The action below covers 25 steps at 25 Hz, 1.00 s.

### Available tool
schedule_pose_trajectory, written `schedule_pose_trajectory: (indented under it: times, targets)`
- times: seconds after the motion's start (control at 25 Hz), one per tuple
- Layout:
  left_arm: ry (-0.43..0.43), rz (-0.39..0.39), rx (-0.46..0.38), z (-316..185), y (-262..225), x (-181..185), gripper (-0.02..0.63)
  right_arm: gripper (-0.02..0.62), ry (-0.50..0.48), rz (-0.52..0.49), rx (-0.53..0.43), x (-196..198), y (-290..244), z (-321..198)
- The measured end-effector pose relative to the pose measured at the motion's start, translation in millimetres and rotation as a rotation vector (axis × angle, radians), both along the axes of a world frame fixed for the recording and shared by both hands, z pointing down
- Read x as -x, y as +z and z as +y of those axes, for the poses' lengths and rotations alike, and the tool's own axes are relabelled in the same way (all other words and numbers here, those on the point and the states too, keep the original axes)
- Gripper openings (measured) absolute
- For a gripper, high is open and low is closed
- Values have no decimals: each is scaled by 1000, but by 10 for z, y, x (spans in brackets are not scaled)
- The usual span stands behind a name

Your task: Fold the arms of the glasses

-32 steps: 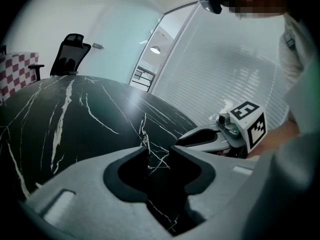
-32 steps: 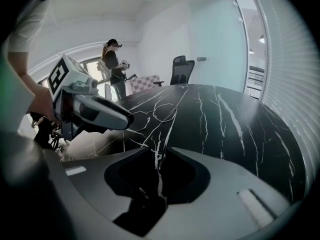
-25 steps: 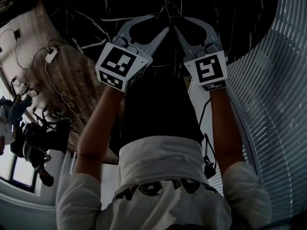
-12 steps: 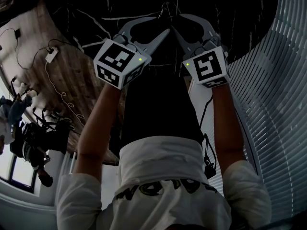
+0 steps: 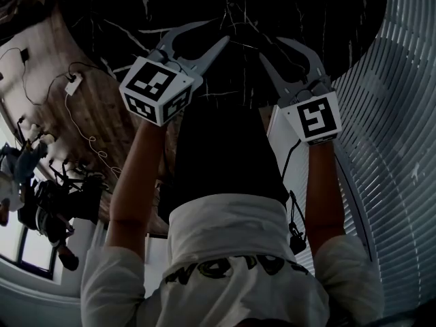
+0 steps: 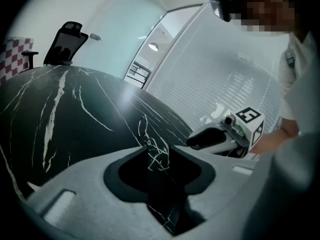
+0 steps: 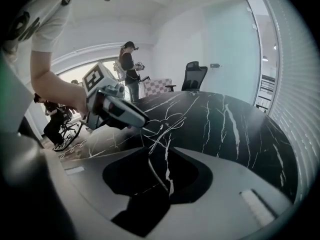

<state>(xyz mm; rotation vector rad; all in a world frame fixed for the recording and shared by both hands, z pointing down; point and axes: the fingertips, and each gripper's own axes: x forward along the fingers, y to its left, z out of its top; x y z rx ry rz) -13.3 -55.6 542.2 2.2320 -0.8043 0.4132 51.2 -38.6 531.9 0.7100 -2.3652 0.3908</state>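
Observation:
Thin wire-frame glasses (image 7: 163, 125) hang just over the black marble table (image 7: 225, 129). My left gripper (image 7: 142, 122) is shut on the frame, which shows between its tips (image 6: 159, 152) in the left gripper view. One thin arm (image 7: 159, 171) of the glasses runs back into the gap of my right gripper (image 7: 161, 151). Its jaws are opening and the pads stand clear of the arm. In the head view the left gripper (image 5: 223, 41) and the right gripper (image 5: 272, 48) are apart over the table; the glasses are too faint to make out there.
An office chair (image 6: 62, 41) stands at the table's far side. A person (image 7: 129, 66) stands in the background. Slatted blinds (image 5: 398, 114) run along the right. Cables and a plug (image 5: 71, 82) lie on the wooden floor left of the table's curved edge.
The right gripper has drawn off to the right, away from the left one, and its jaws have spread. The left gripper has shifted slightly left and stays closed.

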Motion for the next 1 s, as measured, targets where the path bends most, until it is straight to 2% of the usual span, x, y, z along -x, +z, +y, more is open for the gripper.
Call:
schedule_pose_trajectory:
  times: [0.2,0.4,1.0]
  targets:
    - [-83,55,-26,-255,-117,110,127,143,-5,58,21,-87,163,205]
    - [-40,56,-28,-392,-64,-49,129,149,23,107,12,-150,248,157]
    - [32,91,-8,-375,-19,-280,129,147,88,113,-18,-207,346,-149]
